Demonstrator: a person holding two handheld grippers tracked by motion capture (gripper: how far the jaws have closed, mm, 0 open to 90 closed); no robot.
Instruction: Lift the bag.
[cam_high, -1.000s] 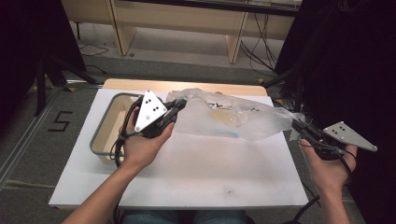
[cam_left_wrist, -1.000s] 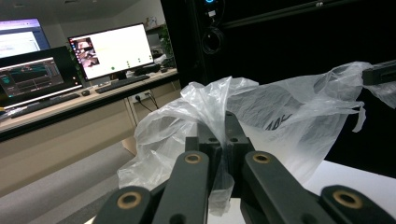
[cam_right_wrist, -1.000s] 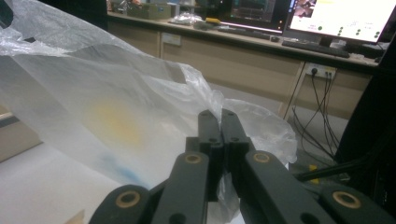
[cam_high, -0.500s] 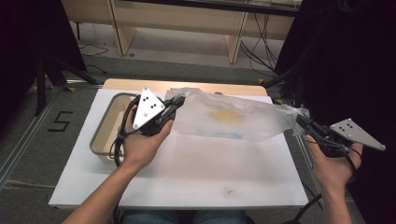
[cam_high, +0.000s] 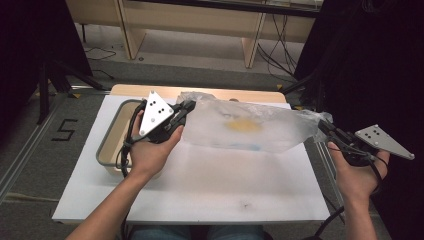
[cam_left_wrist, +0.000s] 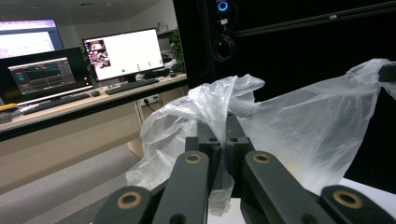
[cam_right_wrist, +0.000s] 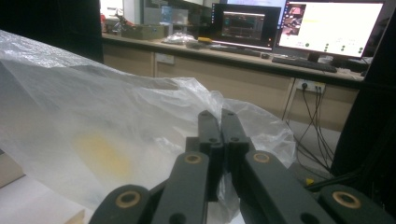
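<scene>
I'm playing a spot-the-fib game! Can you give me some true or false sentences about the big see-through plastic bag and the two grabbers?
1. The left gripper has its jaws shut on the clear, crinkly plastic bag. True.
2. The right gripper hangs open, away from the bag. False: its jaws are shut on the bag's other end.
3. The bag is stretched between the two grippers above the white table. True.
4. The bag lies crumpled inside the grey-rimmed beige tub. False: the tub sits beside it, under the left hand.
</scene>
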